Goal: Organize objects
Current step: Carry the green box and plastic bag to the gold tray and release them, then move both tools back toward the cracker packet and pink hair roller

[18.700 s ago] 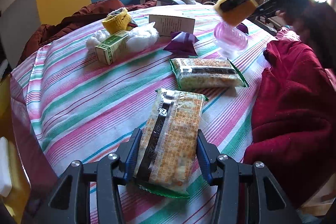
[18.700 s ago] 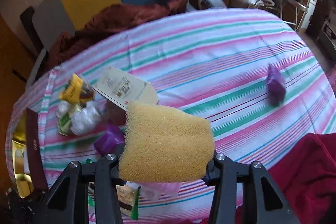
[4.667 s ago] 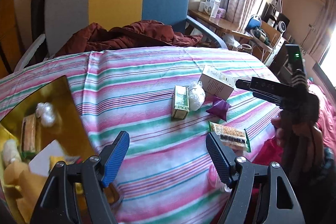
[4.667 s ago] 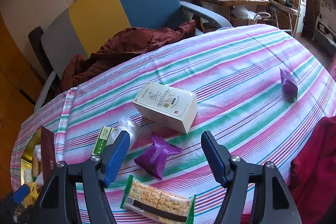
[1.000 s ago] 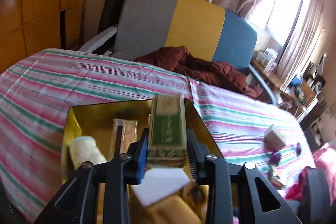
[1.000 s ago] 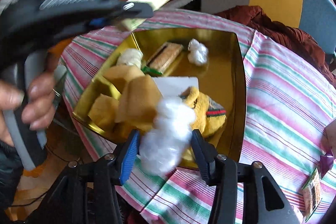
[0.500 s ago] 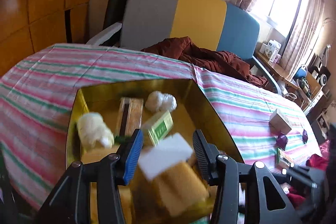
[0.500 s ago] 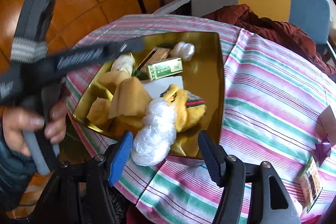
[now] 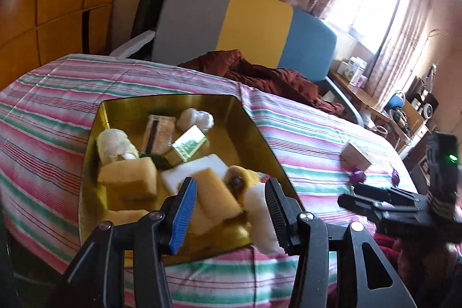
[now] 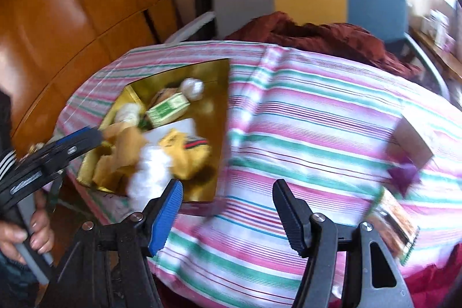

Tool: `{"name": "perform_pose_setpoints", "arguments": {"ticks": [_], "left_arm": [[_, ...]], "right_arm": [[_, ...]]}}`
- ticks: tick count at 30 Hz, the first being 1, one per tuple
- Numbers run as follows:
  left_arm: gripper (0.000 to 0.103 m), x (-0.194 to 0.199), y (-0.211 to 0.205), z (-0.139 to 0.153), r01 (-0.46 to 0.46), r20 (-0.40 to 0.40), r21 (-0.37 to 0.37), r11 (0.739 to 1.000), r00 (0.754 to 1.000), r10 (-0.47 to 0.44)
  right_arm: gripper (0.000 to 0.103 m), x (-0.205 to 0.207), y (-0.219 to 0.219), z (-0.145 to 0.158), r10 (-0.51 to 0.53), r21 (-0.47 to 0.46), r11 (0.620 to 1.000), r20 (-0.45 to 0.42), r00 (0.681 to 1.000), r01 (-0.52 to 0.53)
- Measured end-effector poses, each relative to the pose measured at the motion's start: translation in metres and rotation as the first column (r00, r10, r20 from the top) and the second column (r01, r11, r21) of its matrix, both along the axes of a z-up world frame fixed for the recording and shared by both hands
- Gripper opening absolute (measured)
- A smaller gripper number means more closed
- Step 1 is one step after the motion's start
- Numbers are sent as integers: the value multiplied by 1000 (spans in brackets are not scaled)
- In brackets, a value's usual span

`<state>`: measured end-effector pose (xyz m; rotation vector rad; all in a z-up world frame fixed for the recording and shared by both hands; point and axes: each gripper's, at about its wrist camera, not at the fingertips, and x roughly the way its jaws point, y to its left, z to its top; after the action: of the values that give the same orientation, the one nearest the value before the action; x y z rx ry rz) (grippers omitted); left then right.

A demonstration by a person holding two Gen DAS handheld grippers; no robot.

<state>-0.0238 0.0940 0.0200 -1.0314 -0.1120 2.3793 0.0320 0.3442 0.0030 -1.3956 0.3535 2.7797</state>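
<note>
Hanging the left gripper point(image 9: 229, 186) above the near end of the gold tray point(image 9: 254, 123), jaws just having been opening and now standing partly apart, gripping nothing, with only the tray's sponges and white wad showing through the gap. Carrying the right gripper point(image 10: 227, 186) over the striped table point(image 10: 303, 111), jaws likewise just having been opening, standing wider, nothing between them.

Lying out on the table, well apart from the tray: a cardboard box point(image 10: 410, 143), a purple packet point(image 10: 404, 173) just beside it, and a cracker packet point(image 10: 392, 221) nearer.

Judging the box light and stiff but crushable, so taking it across two flat opposite sides. Expecting the cracker packet to be light, slick-wrapped and brittle inside, so pinching gently across its narrow width. Expecting the purple packet to be soft and crinkly, so nipping its middle.
</note>
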Motion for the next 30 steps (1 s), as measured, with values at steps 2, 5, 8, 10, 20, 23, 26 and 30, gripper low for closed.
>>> {"name": "perform_pose_setpoints", "arguments": {"ticks": [2, 5, 8, 10, 20, 23, 26, 30], "left_arm": [[50, 7, 6, 1, 21, -3, -3, 1000, 1000, -21], [50, 17, 19, 3, 59, -7, -12, 998, 998, -59], [52, 27, 32, 4, 97, -11, -20, 995, 995, -98], [53, 32, 41, 5, 125, -11, -24, 992, 992, -126], [53, 51, 88, 6, 255, -27, -85, 963, 966, -258], [53, 53, 100, 5, 281, -27, -102, 954, 958, -285], [53, 54, 114, 1, 308, -26, -131, 942, 949, -314], [53, 51, 135, -6, 337, -9, -163, 927, 939, -343]], "right_arm": [[66, 5, 18, -2, -56, -10, 998, 12, 998, 56], [67, 14, 42, -4, -136, -12, 991, 23, 990, 136], [67, 24, 66, -3, -200, -7, 980, 23, 979, 200], [69, 31, 82, -1, -239, -3, 971, 20, 971, 240], [71, 61, 165, -1, -456, -36, 889, 22, 890, 456], [72, 71, 193, -7, -539, -48, 841, 12, 842, 538], [72, 86, 214, -19, -611, -96, 788, 12, 792, 609], [76, 104, 229, -20, -656, -241, 736, -21, 755, 633]]}}
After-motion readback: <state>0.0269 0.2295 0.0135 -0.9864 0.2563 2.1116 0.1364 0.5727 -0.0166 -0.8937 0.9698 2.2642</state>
